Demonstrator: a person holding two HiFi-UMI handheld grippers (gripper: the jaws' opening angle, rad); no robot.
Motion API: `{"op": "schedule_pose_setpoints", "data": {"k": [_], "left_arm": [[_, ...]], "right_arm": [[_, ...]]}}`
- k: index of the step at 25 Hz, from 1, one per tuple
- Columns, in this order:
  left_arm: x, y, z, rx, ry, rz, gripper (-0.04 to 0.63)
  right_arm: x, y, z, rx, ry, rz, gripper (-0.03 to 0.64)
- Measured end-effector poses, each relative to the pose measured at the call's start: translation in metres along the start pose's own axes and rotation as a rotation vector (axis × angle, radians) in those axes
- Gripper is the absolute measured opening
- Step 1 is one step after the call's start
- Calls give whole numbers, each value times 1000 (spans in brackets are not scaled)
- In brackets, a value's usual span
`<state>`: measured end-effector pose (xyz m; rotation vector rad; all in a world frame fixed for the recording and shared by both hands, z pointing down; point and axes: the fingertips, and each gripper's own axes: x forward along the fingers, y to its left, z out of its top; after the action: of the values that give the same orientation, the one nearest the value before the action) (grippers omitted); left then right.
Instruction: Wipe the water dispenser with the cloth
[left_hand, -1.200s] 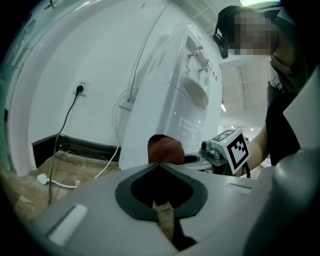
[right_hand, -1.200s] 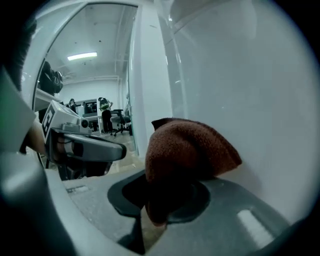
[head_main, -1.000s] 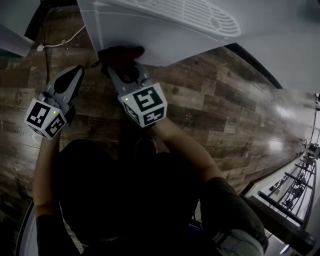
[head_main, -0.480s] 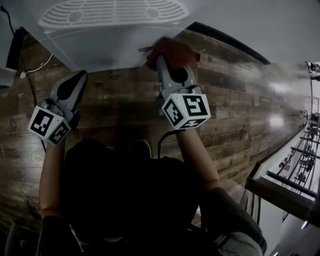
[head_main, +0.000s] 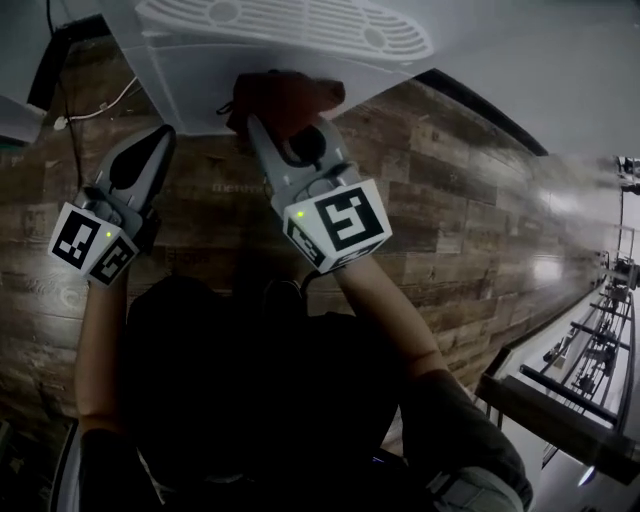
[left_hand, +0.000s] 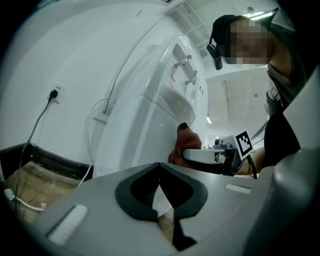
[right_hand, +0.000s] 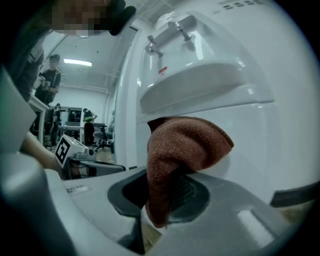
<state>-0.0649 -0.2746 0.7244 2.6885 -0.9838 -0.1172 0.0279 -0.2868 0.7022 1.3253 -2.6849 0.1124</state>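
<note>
The white water dispenser (head_main: 215, 75) fills the top of the head view, its slotted drip tray (head_main: 285, 25) facing me; its taps (right_hand: 167, 30) and basin show in the right gripper view. My right gripper (head_main: 262, 112) is shut on the brown cloth (head_main: 285, 97), which presses against the dispenser's front panel below the tray. The folded cloth (right_hand: 182, 157) sticks out past the jaws. To the left, my left gripper (head_main: 160, 135) hangs shut and empty, close to the dispenser but apart from it. From the left gripper view the cloth (left_hand: 186, 142) rests on the white front.
Dark wood-plank floor (head_main: 450, 200) lies below the dispenser. A white cable (head_main: 100, 85) and a black cord (left_hand: 37, 125) run along the wall to the left. Desks, chairs and people (right_hand: 50, 80) stand farther off.
My right gripper has slid the cloth leftward along the dispenser's front since half a second ago, after a sweep right before that. The left gripper has stayed about where it was.
</note>
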Motion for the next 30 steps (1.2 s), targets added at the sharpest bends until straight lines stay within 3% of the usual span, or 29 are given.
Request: {"op": "schedule_pose_setpoints", "data": {"k": [7,13,17,22,26,30], "left_arm": [[-50,22,11,17,-19,105,8],[-83,41,14,22,-25,188,8],[-91,49,0,8,-6,215,8],[-91,53,-47,-48,55,224,8],[-89,52,-89,-89,101,203,8],[-82,46,-99,-83,122,148,9]], "right_arm": [[73,102,24,-69,-9,266,60],[106,147,21,-47,29,375,60],[98,145,-29,-36,131,376,60],[77,132,-132,-14,356,368,60],[73,126,-203,109,535,348,60],[87,122,-237,200,614,335,60]]}}
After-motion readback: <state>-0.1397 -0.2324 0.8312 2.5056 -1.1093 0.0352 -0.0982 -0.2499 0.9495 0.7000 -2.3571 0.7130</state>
